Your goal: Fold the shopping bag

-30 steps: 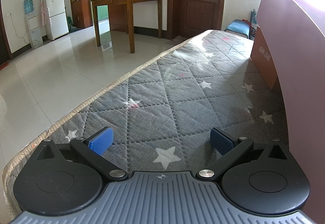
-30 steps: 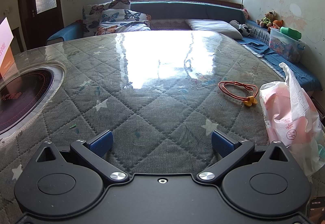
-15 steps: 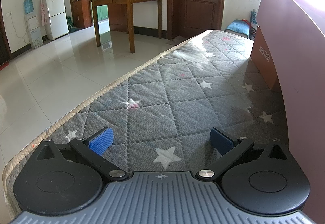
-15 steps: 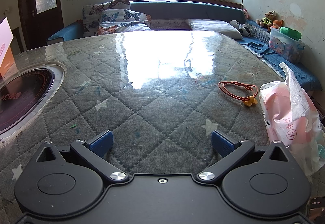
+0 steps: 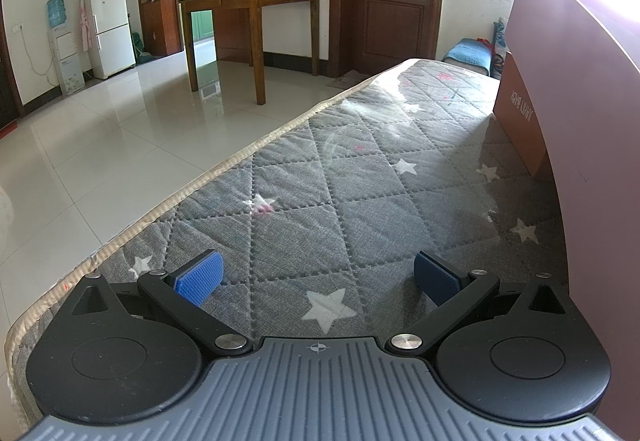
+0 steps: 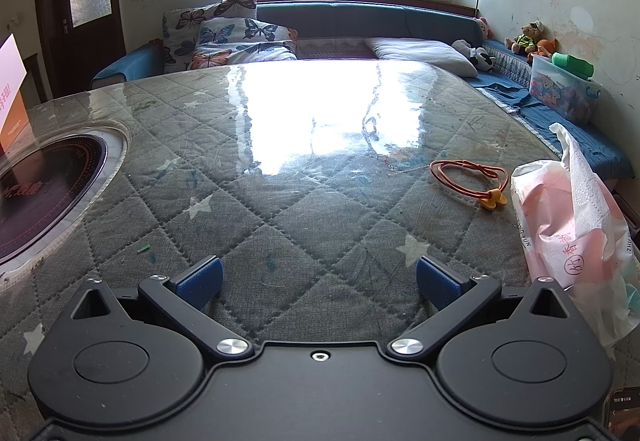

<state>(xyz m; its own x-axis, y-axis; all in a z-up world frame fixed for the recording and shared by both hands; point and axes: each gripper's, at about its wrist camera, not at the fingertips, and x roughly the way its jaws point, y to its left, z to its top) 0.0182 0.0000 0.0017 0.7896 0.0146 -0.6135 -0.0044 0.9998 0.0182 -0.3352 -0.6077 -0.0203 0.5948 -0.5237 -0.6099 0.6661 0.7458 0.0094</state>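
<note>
Both my grippers — left, right — sit released; I'd swing right toward the crumpled bag first.

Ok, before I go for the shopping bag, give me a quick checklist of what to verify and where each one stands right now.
1. Left gripper open with nothing between its fingers: ok.
2. Right gripper open with nothing between its fingers: ok.
3. Shopping bag in sight: ok in the right wrist view, at the far right; not ok in the left one, where it does not show.
4. Bag flat and ready to fold: not ok, it is crumpled and bulging.
5. Bag emptied: cannot tell, something pink shows through.
6. Space beside the bag free: not ok, an orange cord lies just to its left on the quilted cover.
</note>
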